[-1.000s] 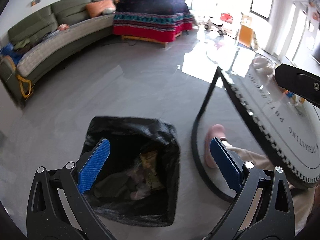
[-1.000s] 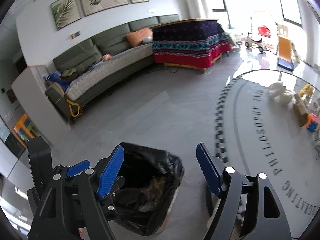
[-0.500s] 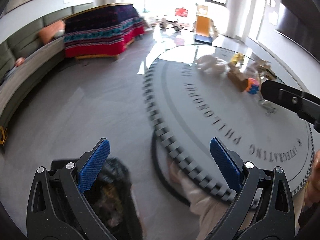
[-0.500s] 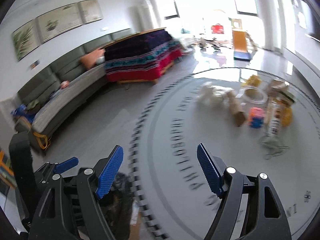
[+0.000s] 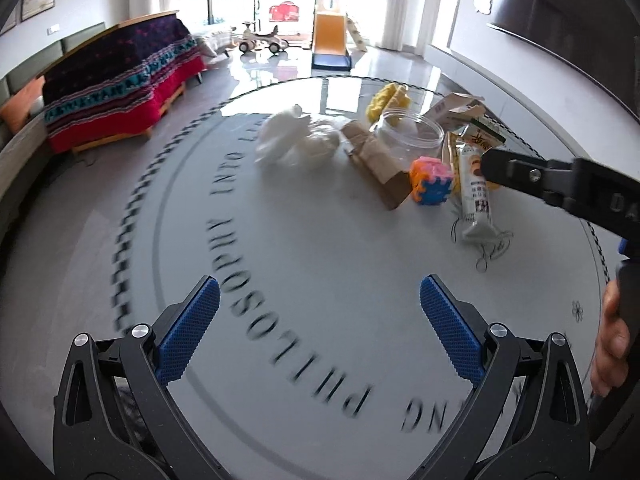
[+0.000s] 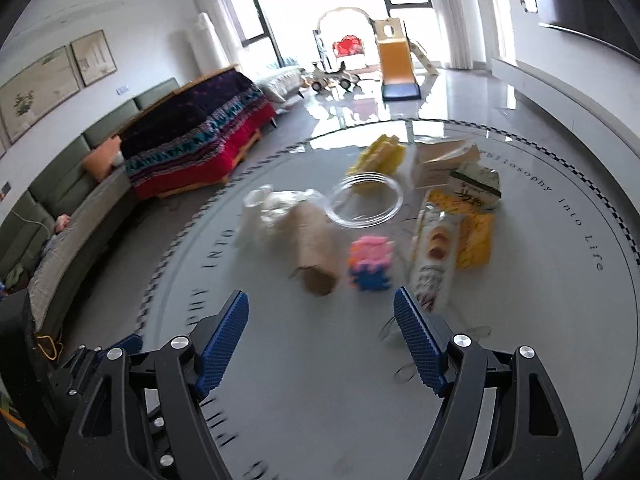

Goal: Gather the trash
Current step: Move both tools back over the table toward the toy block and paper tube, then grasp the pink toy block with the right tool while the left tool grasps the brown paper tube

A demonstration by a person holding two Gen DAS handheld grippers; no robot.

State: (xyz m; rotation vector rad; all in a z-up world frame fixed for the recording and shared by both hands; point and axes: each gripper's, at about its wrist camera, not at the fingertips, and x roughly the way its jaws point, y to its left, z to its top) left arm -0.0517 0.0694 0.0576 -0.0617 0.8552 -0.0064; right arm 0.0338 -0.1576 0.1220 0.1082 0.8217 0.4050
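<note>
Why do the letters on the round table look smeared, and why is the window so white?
Left wrist view: the table lettering streaks from motion blur, and the windows are blown out by daylight. Right wrist view: the cardboard tube and foam cube are smeared too; fisheye bends the walls.

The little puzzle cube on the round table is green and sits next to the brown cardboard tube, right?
Not green. The puzzle cube is pink, orange and blue, as the right wrist view shows. It does sit next to the brown cardboard tube on the round table.
</note>
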